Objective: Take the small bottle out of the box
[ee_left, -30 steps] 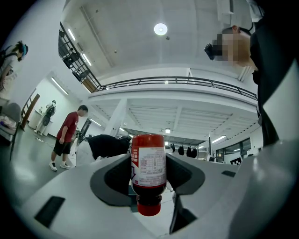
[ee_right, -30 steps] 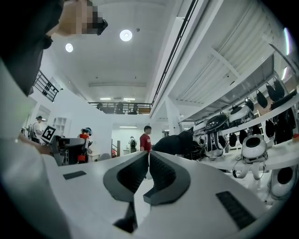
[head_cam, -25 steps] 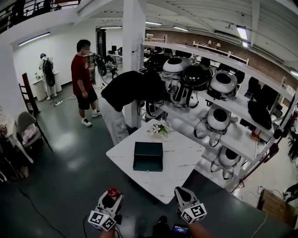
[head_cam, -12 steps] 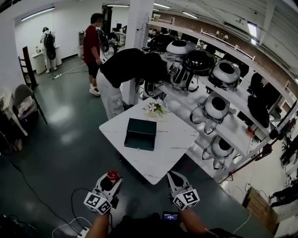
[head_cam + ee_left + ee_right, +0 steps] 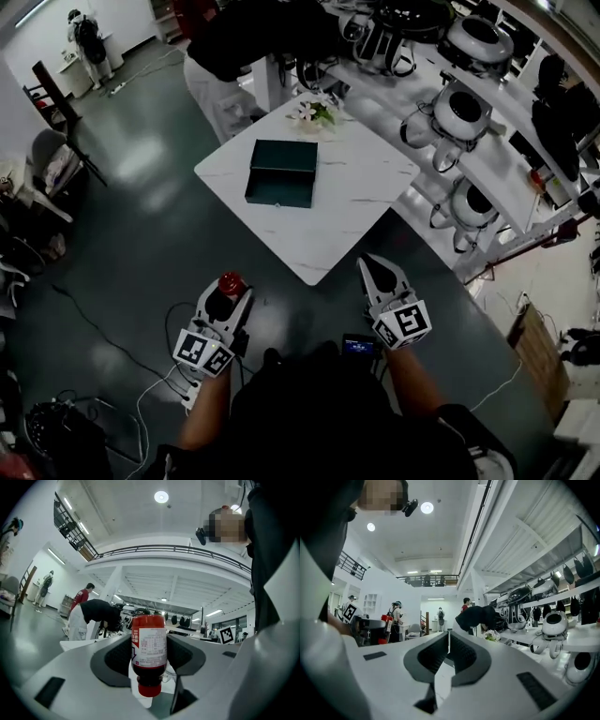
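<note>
A small bottle [image 5: 230, 283] with a red cap and a red-and-white label sits between the jaws of my left gripper [image 5: 228, 298], which is shut on it. In the left gripper view the bottle [image 5: 149, 651] hangs cap toward the camera, pinched at its sides by the dark pads. My right gripper [image 5: 377, 269] is held beside it, a little nearer the table, with its jaws together and nothing in them; its tips [image 5: 449, 634] meet. Both grippers are over the dark floor, short of the table's near corner. The dark green box [image 5: 281, 173] lies on the white table [image 5: 352, 220].
A small bunch of flowers [image 5: 312, 112] stands at the table's far corner. A person in black [image 5: 246, 37] bends over behind the table. White shelves with round robot heads [image 5: 469, 108] run along the right. Cables [image 5: 112, 342] lie on the floor at the left, near a chair [image 5: 54, 159].
The head view has tipped further down, so the table and box sit higher in the picture. Both grippers keep their places in front of me, and the bottle stays in the left one.
</note>
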{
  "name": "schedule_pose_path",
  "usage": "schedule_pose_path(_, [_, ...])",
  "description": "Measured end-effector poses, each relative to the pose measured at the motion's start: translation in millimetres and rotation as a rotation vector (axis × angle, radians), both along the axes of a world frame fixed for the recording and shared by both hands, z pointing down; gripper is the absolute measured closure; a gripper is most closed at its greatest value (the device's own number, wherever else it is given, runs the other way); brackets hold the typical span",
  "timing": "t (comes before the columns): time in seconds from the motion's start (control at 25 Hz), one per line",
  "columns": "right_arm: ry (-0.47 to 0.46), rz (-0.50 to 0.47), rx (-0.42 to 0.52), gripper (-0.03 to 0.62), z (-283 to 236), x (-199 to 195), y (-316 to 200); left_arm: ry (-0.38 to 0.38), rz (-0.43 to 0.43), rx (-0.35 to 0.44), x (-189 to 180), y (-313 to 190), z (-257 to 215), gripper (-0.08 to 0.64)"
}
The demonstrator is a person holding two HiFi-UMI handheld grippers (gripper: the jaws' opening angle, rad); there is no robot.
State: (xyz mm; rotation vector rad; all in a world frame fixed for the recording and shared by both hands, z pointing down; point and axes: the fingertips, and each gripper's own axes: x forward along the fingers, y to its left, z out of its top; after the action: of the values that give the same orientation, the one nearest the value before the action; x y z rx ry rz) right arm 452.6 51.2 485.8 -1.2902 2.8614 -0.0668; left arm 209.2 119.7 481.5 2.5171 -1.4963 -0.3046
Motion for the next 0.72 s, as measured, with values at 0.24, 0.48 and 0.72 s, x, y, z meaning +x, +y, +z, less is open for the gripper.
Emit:
schedule_pose_path(0.24, [0.013, 0.005, -0.045, 0.555, 20.7, 21.6, 1.3, -0.039, 0.017, -0.032, 20.1, 2.5, 15.4, 0.33])
schedule_pose_path(0.48, [0.006, -0.046, -0.058, 0.557, 27.5, 11.2, -2.7, -0.023, 0.046, -0.032, 34.2, -3.3, 16.5, 0.33])
schedule_pose_path(0.72, [0.014, -0.064, -0.053, 0.557, 28.7, 3.8, -1.4, -0.022, 0.08, -0.048, 39.7, -2.6, 21.9, 0.33])
